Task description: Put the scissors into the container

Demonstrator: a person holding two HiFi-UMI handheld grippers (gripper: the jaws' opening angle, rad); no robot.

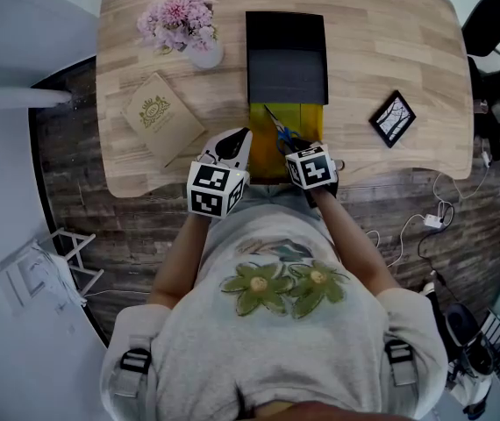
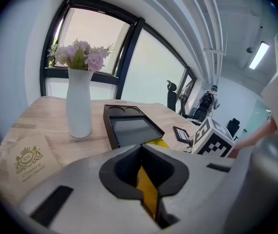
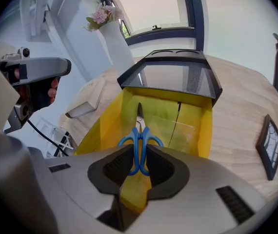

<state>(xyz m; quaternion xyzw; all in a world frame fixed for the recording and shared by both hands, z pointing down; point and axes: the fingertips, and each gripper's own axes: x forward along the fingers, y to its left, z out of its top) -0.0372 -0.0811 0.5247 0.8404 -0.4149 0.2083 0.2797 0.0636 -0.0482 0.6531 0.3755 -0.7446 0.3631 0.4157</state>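
A light wooden table (image 1: 408, 51) with rounded corners fills the upper part of the head view. 5 things stand or lie on it. At upper left, a white vase (image 1: 204, 55) of pink flowers (image 1: 178, 17). Below it, toward the left edge, a beige booklet (image 1: 162, 117) with a gold emblem lies flat and askew. At top centre sits a black tray (image 1: 286, 58); a yellow container (image 1: 263, 143) meets its near end and reaches the table's near edge. At right lies 1 small black framed picture (image 1: 393, 118), well apart from the rest.

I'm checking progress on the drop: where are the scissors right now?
The scissors are clamped by their blue handles in the right gripper, blades pointing forward over the yellow container, just short of the black tray.
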